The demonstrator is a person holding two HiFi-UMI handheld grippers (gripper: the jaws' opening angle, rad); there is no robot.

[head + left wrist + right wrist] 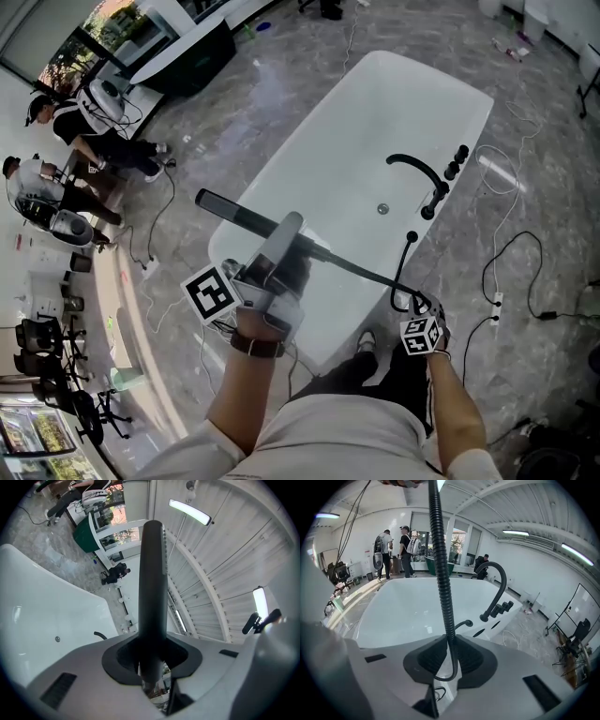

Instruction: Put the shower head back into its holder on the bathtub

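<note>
The left hand-held gripper (pixel 284 236) is clenched on the shower head (pixel 234 213), which is held level over the bathtub (pixel 375 103) with its long axis running far-left to near-right. The right hand-held gripper (pixel 419 306) is clamped on the hose (pixel 361 270). It is the nearer one to the black fittings (pixel 433 202) on the right rim, where the holder is judged to sit.

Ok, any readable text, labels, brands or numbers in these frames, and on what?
No readable text in any view.
Left marker cube, right marker cube: square patterns only, no letters or digits.
Shower head, hose, bathtub: no print visible.
Whiteboard in the right gripper view: too small to tell.
</note>
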